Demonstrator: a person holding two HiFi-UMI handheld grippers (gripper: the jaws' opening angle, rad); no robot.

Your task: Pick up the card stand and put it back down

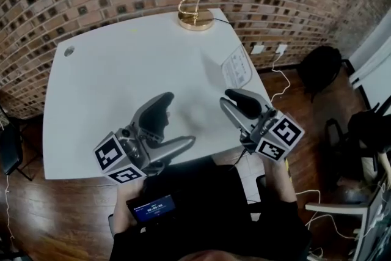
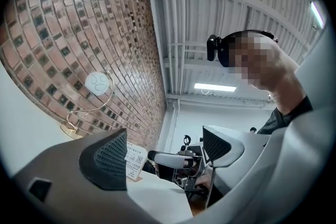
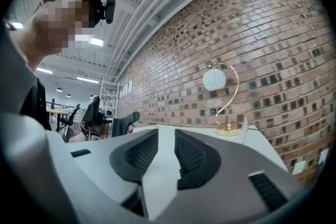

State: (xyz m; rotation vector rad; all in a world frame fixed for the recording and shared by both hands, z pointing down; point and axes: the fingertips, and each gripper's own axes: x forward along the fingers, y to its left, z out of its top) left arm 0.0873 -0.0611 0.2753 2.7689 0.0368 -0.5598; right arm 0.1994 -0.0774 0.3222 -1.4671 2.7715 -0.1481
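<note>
L tongs [image 2: 163, 152]: I'm seeing them standing wide apart, nothing btwn the pads. Through the gap I'm only getting the other tool and, farther off, the card stand. In head view they're hanging over the near left part of the white table [image 1: 122, 70]; whether they're touching the top, I can't tell.

Moving right, a lamp [image 1: 195, 15] w/ a gold base is sitting at the table's far edge.

R tongs [image 3: 160, 157]: jaws partly apart, narrow slot, w/ only bare table top showing through it. They're gripping nothing. In head view they're hovering over the near right part of the table.

Card stand [image 1: 236, 67]: it's standing on the table's right side, close to the right edge, just past the R tongs' tips and apart from both tools.

Hard to make out:
- Print on the card is too small to read.
- In L gripper view the L pad is covering the stand's left side.
- In head view the lamp shade is getting cut off by the top edge.
- Both hands are mostly hiding under the marker cubes.
</note>
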